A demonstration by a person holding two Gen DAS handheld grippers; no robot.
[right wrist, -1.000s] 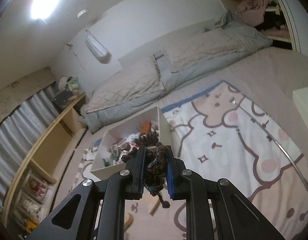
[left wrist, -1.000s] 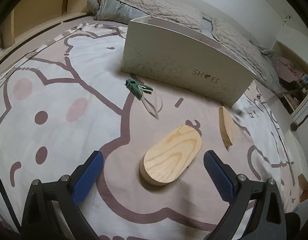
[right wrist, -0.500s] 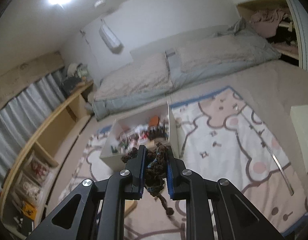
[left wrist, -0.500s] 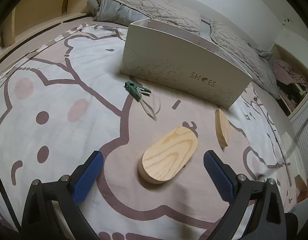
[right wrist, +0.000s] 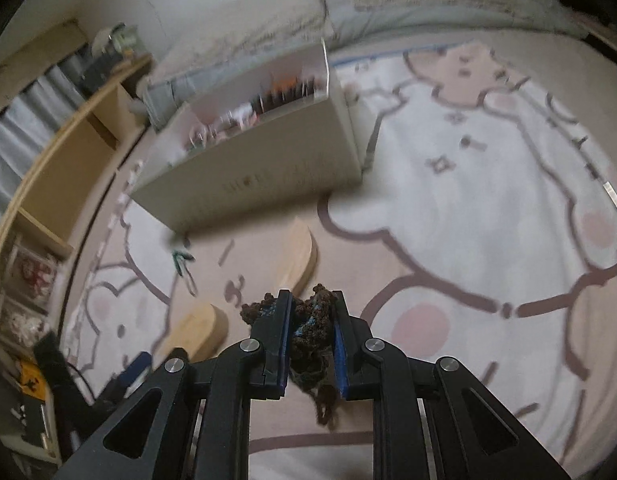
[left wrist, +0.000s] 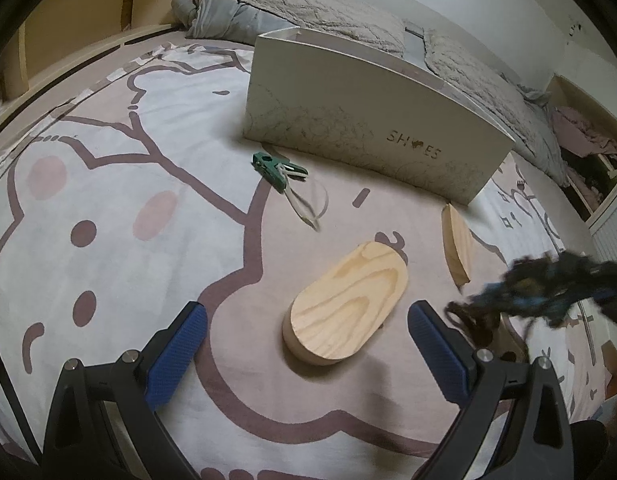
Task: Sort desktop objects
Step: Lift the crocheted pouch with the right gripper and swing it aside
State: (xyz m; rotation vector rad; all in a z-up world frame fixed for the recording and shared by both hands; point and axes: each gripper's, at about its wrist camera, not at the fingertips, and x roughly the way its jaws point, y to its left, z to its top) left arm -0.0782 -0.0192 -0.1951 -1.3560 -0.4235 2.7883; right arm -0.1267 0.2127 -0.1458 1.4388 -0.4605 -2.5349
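Note:
My right gripper [right wrist: 311,322] is shut on a dark brown and blue knitted piece [right wrist: 311,334], held above the rug; the piece also shows at the right edge of the left wrist view [left wrist: 540,294]. My left gripper [left wrist: 306,342] is open and empty, its blue pads on either side of an oval wooden tray [left wrist: 348,314] on the rug. A second curved wooden piece [left wrist: 456,248] lies to its right. A green clip with a clear strap [left wrist: 278,170] lies in front of the white shoe box [left wrist: 368,128], which holds several small items [right wrist: 268,100].
Everything rests on a bear-patterned rug [left wrist: 108,208]. A bed with grey quilts [left wrist: 316,4] stands behind the box. Wooden shelves [right wrist: 48,184] run along the left wall. A white cabinet [left wrist: 612,232] is at the right.
My right gripper has swung down and left with the knitted piece, which now enters the left wrist view at the right. My left gripper has barely moved.

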